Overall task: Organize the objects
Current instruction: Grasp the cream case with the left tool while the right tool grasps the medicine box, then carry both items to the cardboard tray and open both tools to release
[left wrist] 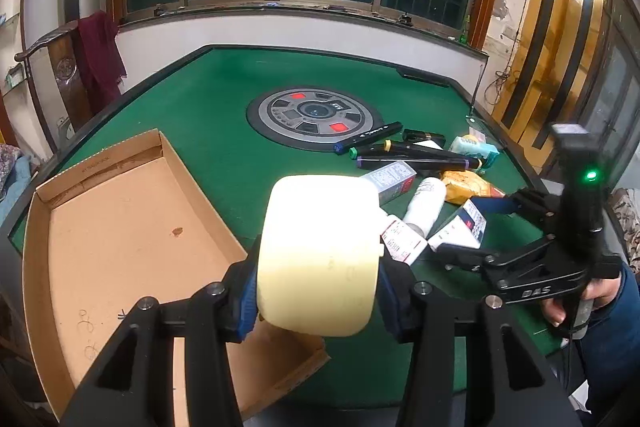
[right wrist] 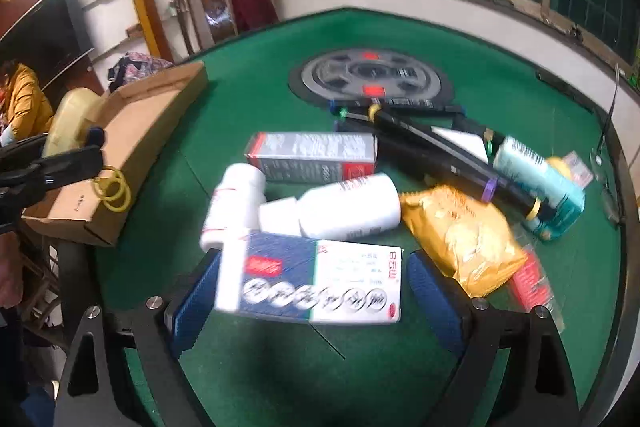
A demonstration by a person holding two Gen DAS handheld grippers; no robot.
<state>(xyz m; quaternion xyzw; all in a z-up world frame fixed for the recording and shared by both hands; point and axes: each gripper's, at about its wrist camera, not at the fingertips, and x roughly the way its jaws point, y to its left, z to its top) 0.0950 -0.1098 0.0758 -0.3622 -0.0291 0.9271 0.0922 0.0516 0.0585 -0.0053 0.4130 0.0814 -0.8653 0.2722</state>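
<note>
My left gripper [left wrist: 320, 287] is shut on a pale yellow round container [left wrist: 320, 243], held above the near right corner of a shallow cardboard tray [left wrist: 120, 227]. The right wrist view shows the same container [right wrist: 72, 119] at the far left, beside the tray [right wrist: 132, 139]. My right gripper [right wrist: 316, 303] is open low over a pile of objects, its blue pads [right wrist: 196, 303] on either side of a blue-and-white medicine box [right wrist: 316, 279] without pressing it. In the left wrist view the right gripper [left wrist: 472, 227] hangs over that pile.
The pile on the green table [right wrist: 500, 75] holds two white bottles [right wrist: 348, 207], a grey-red carton [right wrist: 312, 155], a yellow packet [right wrist: 460, 231], black markers [right wrist: 432, 147] and a teal tube [right wrist: 540, 179]. A round control disc [left wrist: 316, 115] sits mid-table. Yellow rubber bands [right wrist: 112, 191] lie against the tray's side.
</note>
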